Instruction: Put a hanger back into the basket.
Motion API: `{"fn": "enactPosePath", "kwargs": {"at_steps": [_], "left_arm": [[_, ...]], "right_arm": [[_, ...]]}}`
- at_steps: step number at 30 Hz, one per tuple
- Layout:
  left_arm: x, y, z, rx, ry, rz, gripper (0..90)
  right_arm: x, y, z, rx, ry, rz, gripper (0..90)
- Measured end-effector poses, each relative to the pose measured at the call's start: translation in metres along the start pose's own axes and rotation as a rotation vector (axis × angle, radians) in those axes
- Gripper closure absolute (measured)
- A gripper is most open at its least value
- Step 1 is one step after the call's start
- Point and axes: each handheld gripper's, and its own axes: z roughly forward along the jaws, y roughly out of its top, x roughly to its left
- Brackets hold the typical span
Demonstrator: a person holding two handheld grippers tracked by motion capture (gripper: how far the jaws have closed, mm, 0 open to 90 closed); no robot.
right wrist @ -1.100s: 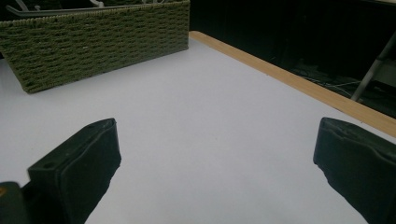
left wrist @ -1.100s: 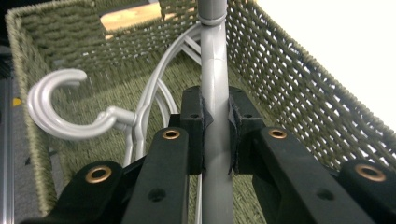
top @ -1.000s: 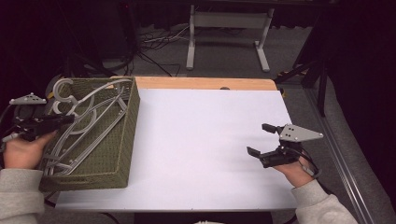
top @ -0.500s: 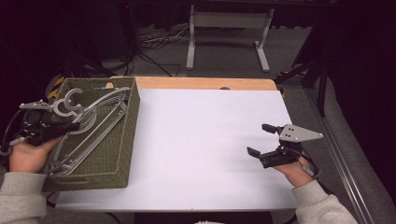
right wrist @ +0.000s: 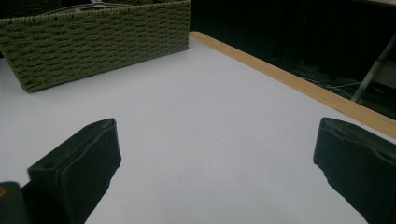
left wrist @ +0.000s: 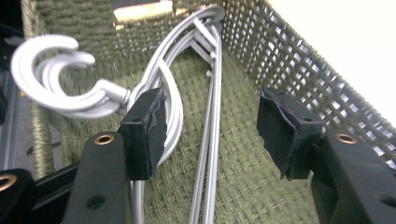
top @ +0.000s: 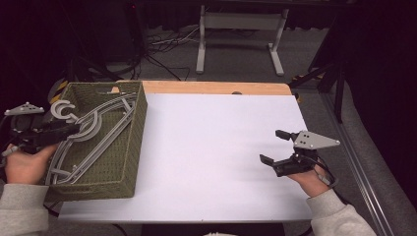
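The left gripper (top: 74, 129) is seen at the left side of the counter (top: 216, 147), over the near-left part of the green woven basket (top: 133, 147). Its fingers (left wrist: 144, 128) have just been opening: a second ago they were shut, half a second ago they were shut still, and now they stand parted about halfway. In the left gripper view the grey plastic hangers (left wrist: 187, 93) lie between and beyond the two pads, with the stems passing just beside the left pad, but no pad is seen pressing on them, so the grip is judged to be released. Compared with the earlier high views, the hangers' hooks (top: 63, 109) have been shifted a little toward the basket's left rim, over which they now stick out, while the bodies lie along the basket floor toward its far right corner.

This is taken to mean that the hangers have been let go inside the basket, and that the placing or rearranging step is finished or nearly so.

The right gripper (top: 277, 152) is held over the bare white counter at the near right, well apart from the basket, with its fingers wide open and nothing between them; its position matches the earlier views.
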Motion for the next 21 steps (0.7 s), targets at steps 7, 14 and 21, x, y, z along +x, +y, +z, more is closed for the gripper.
{"fn": "enactPosePath", "kwargs": {"at_steps": [7, 14, 21], "left_arm": [[-0.030, 0.003, -0.013, -0.090, -0.098, 0.066, 39.7], [-0.079, 0.004, -0.016, -0.156, -0.200, 0.155, 32.8], [-0.114, -0.006, -0.012, -0.238, -0.298, 0.188, 26.5]], "right_arm": [[-0.001, 0.001, -0.002, -0.008, -0.004, -0.004, 1.3], [-0.001, 0.002, -0.007, -0.030, -0.014, -0.003, 1.3], [-0.001, 0.001, -0.011, -0.049, -0.020, 0.000, 1.3]]}}
